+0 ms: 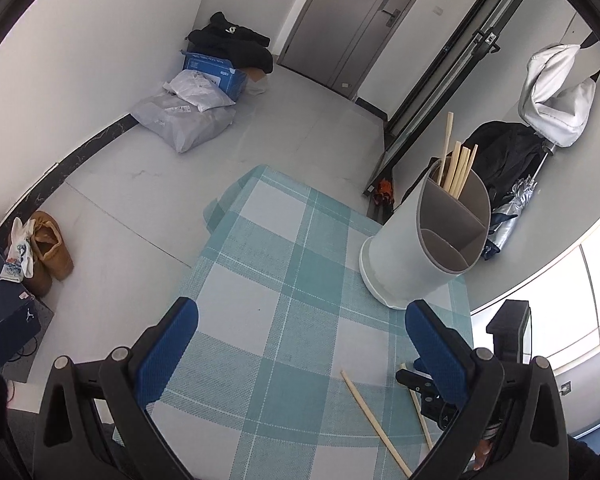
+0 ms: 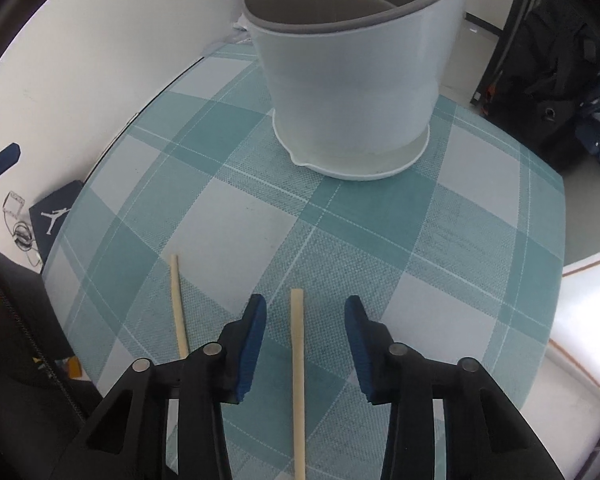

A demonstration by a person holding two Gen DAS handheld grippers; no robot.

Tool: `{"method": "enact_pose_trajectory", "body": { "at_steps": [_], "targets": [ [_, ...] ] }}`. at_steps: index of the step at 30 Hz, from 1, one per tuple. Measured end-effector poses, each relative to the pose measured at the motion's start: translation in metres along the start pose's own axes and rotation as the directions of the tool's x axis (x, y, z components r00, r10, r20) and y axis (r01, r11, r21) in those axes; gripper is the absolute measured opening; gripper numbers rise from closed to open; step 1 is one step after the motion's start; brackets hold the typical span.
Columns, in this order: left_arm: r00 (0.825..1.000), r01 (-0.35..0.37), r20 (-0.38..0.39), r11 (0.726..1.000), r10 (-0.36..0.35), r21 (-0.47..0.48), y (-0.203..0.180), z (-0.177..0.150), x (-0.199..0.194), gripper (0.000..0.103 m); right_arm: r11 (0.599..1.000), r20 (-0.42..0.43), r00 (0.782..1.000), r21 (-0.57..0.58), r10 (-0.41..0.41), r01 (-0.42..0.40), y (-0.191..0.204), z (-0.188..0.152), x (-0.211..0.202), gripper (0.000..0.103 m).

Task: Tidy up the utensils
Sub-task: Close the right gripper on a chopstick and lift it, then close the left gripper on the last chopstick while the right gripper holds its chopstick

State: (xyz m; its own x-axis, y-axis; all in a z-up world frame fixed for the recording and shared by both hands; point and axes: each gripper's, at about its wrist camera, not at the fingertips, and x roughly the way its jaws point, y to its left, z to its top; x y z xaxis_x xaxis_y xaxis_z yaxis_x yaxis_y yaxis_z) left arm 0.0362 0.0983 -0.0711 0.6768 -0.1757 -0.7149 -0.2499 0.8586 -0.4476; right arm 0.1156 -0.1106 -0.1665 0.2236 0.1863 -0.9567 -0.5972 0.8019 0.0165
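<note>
One chopstick [image 2: 298, 360] between parted fingers [image 2: 252, 344]

Left hand-held gripper [image 1: 300, 340] spread wide, right hand-held gripper [image 2: 305, 320] parted, low

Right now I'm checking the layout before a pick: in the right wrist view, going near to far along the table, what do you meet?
Right gripper with open jaws → chopstick between them → bare checked tablecloth → white utensil holder.
</note>
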Motion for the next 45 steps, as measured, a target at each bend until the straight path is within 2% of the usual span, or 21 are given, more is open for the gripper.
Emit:
{"method": "enact_pose_trajectory", "body": {
  "at_steps": [4,5,6,9,13,16,19,22,26,28,29,31,33,36,38,41,42,43,45],
  "targets": [
    [1.0,-0.007,-0.027,1.0,0.007,0.015,0.0,-0.003,0.005,0.102,0.994,-0.007,0.998,-0.096,-0.056,0.055,0.017,0.0,0.002,0.021],
    [0.999,-0.01,-0.037,1.0,0.01,0.021,0.0,-0.004,0.007,0.102,0.994,-0.017,0.999,-0.102,-0.048,0.047,0.019,0.001,0.002,0.01],
    [0.999,-0.009,-0.048,1.0,0.01,0.025,0.0,-0.004,0.009,0.102,0.993,-0.021,0.998,-0.106,-0.055,0.052,0.021,0.0,0.002,0.006],
    [0.992,0.005,-0.125,1.0,-0.002,0.027,0.0,-0.008,0.021,0.102,0.994,-0.011,0.999,-0.096,-0.045,0.044,0.021,-0.003,-0.001,0.006],
    [0.972,0.026,-0.234,1.0,-0.025,0.004,0.001,-0.018,0.039,0.102,1.0,0.062,0.998,0.028,0.011,-0.013,-0.001,-0.005,-0.016,0.005],
    [0.958,0.023,-0.285,0.999,-0.013,0.03,-0.008,-0.028,0.05,0.102,0.979,0.165,0.983,0.172,0.08,-0.108,-0.027,-0.01,-0.034,0.006],
    [0.947,0.005,-0.319,0.998,0.016,0.063,-0.021,-0.038,0.063,0.102,0.905,0.265,0.95,0.34,0.167,-0.254,-0.063,-0.023,-0.047,0.005],
    [0.935,-0.02,-0.351,0.996,0.047,0.081,-0.034,-0.047,0.075,0.101,0.826,0.345,0.916,0.442,0.203,-0.35,-0.092,-0.035,-0.053,0.005],
    [0.94,-0.097,-0.313,0.985,0.137,0.142,-0.052,-0.053,0.078,0.101,0.741,0.428,0.877,0.513,0.217,-0.434,-0.116,-0.048,-0.062,0.005],
    [0.939,-0.1,-0.31,0.98,0.15,0.172,-0.061,-0.055,0.08,0.101,0.699,0.475,0.851,0.531,0.223,-0.479,-0.127,-0.06,-0.071,0.005],
    [0.937,-0.106,-0.312,0.978,0.16,0.182,-0.065,-0.057,0.081,0.101,0.686,0.493,0.839,0.53,0.229,-0.498,-0.132,-0.054,-0.076,0.005],
    [0.93,-0.12,-0.32,0.974,0.179,0.193,-0.07,-0.059,0.083,0.101,0.683,0.516,0.829,0.526,0.217,-0.506,-0.136,-0.055,-0.083,0.005],
    [0.917,-0.159,-0.331,0.965,0.223,0.209,-0.073,-0.065,0.088,0.101,0.687,0.53,0.823,0.521,0.205,-0.507,-0.138,-0.056,-0.09,0.005],
    [0.894,-0.208,-0.344,0.946,0.286,0.247,-0.074,-0.071,0.093,0.091,0.702,0.532,0.827,0.519,0.181,-0.487,-0.134,-0.052,-0.088,0.005],
    [0.879,-0.24,-0.349,0.935,0.324,0.263,-0.074,-0.073,0.096,0.088,0.709,0.529,0.828,0.511,0.186,-0.486,-0.132,-0.053,-0.092,0.005],
    [0.873,-0.279,-0.33,0.923,0.359,0.265,-0.077,-0.073,0.096,0.081,0.739,0.535,0.824,0.475,0.189,-0.478,-0.126,-0.051,-0.095,0.005],
    [0.875,-0.291,-0.317,0.921,0.366,0.259,-0.077,-0.072,0.094,0.075,0.744,0.538,0.82,0.464,0.195,-0.481,-0.125,-0.051,-0.098,0.005],
    [0.879,-0.302,-0.302,0.921,0.369,0.246,-0.077,-0.071,0.093,0.066,0.747,0.541,0.817,0.455,0.2,-0.484,-0.123,-0.052,-0.1,0.005],
    [0.879,-0.329,-0.283,0.918,0.383,0.219,-0.075,-0.071,0.09,0.062,0.739,0.547,0.807,0.444,0.223,-0.506,-0.124,-0.051,-0.098,0.005]
  ]
}}
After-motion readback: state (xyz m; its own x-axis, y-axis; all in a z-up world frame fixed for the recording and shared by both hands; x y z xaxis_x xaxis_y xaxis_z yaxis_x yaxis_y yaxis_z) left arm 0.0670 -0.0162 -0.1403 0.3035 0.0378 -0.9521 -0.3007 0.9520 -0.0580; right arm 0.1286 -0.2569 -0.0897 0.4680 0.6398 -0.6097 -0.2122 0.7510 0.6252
